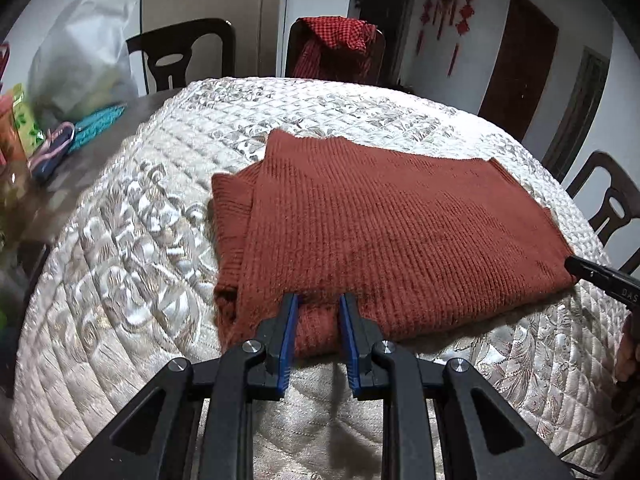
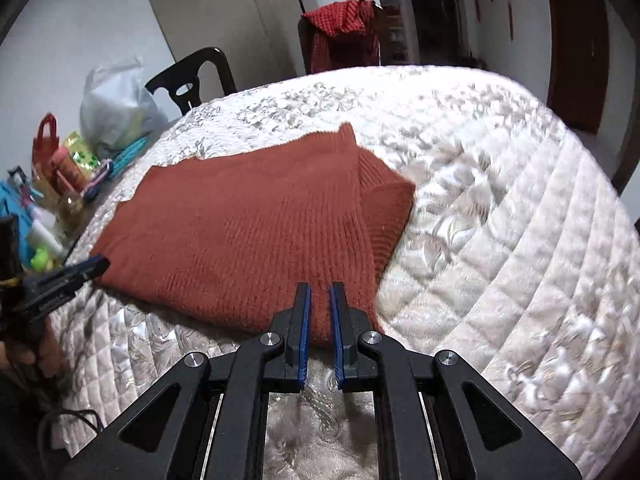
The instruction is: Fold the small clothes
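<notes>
Both fingers [image 1: 294, 322] [image 2: 304, 312] pinching sweater [image 1: 400, 232] hem.

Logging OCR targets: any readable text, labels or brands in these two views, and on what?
"DAS": white letters on the right gripper body at the left wrist view's right edge; cut off by the frame.
Red wall ornaments: no characters legible.
Packets on the table: print too blurred.

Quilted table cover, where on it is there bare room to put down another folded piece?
The quilted cover is bare on the wide stretch beside the rust sweater, on its folded-sleeve side, and on the strip behind it toward the chair with red cloth. The opposite table edge is crowded with bags and bottles.
</notes>
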A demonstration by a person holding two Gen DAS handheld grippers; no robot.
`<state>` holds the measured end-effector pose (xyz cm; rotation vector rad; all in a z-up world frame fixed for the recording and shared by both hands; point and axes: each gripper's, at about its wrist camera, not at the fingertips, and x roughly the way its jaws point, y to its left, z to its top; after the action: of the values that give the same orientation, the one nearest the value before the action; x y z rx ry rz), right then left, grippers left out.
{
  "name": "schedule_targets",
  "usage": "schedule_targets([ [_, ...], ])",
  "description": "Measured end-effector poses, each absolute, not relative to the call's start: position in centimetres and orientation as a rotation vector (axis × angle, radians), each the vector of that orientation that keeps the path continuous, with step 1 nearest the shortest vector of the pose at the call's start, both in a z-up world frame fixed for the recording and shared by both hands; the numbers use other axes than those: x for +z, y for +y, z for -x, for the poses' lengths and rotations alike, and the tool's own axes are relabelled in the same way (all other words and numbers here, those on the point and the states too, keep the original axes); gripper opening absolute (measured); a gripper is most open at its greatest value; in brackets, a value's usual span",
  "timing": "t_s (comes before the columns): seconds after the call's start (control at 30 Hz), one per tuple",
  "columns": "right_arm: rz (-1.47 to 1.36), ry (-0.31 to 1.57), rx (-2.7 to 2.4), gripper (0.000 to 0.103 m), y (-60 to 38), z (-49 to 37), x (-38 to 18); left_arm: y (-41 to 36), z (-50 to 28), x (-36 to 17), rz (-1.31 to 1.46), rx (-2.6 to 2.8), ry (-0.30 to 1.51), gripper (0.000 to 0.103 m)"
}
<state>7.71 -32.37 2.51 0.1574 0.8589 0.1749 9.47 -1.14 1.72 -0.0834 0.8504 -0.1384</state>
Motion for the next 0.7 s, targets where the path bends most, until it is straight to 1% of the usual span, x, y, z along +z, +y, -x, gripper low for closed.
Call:
schedule_targets([
  [0.1, -0.162, 0.843, 0.176, 0.009, -32.3, -7.3, 3.1, -0.8, -9.0, 2.1, 0.101, -0.142, 0.838, 0.024],
  [0.13, -0.172, 0.835, 0.177, 0.009, -32.6, -7.1, 3.3, -0.4, -8.7, 2.3, 0.112, -0.142, 0.832, 0.026],
  [0.17, -0.186, 0.831, 0.176, 0.011, -32.8, -6.9, 3.4, 0.1, -8.4, 2.4, 0.133, -0.142, 0.827, 0.03],
  [0.23, -0.231, 0.828, 0.18, 0.014, -33.5, -6.4, 3.5, 1.2, -7.6, 2.5, 0.183, -0.138, 0.823, 0.032],
  [0.3, -0.278, 0.831, 0.19, 0.016, -34.0, -5.4, 3.4, 2.3, -6.7, 2.4, 0.236, -0.141, 0.828, 0.033],
  [0.33, -0.309, 0.838, 0.199, 0.019, -34.3, -4.8, 3.1, 2.7, -6.3, 2.3, 0.259, -0.14, 0.833, 0.036],
  [0.37, -0.329, 0.845, 0.207, 0.025, -34.4, -4.4, 2.9, 3.2, -5.7, 2.1, 0.29, -0.14, 0.839, 0.04],
  [0.4, -0.351, 0.857, 0.22, 0.028, -34.4, -4.0, 2.5, 3.4, -5.3, 1.9, 0.315, -0.145, 0.843, 0.041],
  [0.43, -0.367, 0.871, 0.233, 0.036, -34.3, -3.9, 2.2, 3.6, -5.1, 1.7, 0.341, -0.151, 0.85, 0.042],
  [0.47, -0.38, 0.886, 0.243, 0.038, -34.2, -3.8, 1.8, 3.8, -4.9, 1.2, 0.372, -0.158, 0.862, 0.043],
  [0.53, -0.402, 0.891, 0.253, 0.038, -34.1, -3.8, 1.2, 3.8, -5.1, 0.7, 0.405, -0.166, 0.867, 0.044],
  [0.6, -0.432, 0.885, 0.252, 0.039, -34.2, -4.1, 1.3, 3.7, -5.6, 0.9, 0.415, -0.158, 0.86, 0.048],
  [0.63, -0.468, 0.882, 0.25, 0.039, -34.5, -4.4, 1.2, 3.7, -5.9, 0.9, 0.43, -0.159, 0.857, 0.052],
  [0.67, -0.493, 0.881, 0.252, 0.039, -34.7, -4.7, 1.2, 3.7, -6.4, 0.9, 0.454, -0.161, 0.854, 0.055],
  [0.7, -0.523, 0.879, 0.253, 0.039, -34.9, -5.1, 1.0, 3.8, -6.9, 0.8, 0.472, -0.157, 0.854, 0.055],
])
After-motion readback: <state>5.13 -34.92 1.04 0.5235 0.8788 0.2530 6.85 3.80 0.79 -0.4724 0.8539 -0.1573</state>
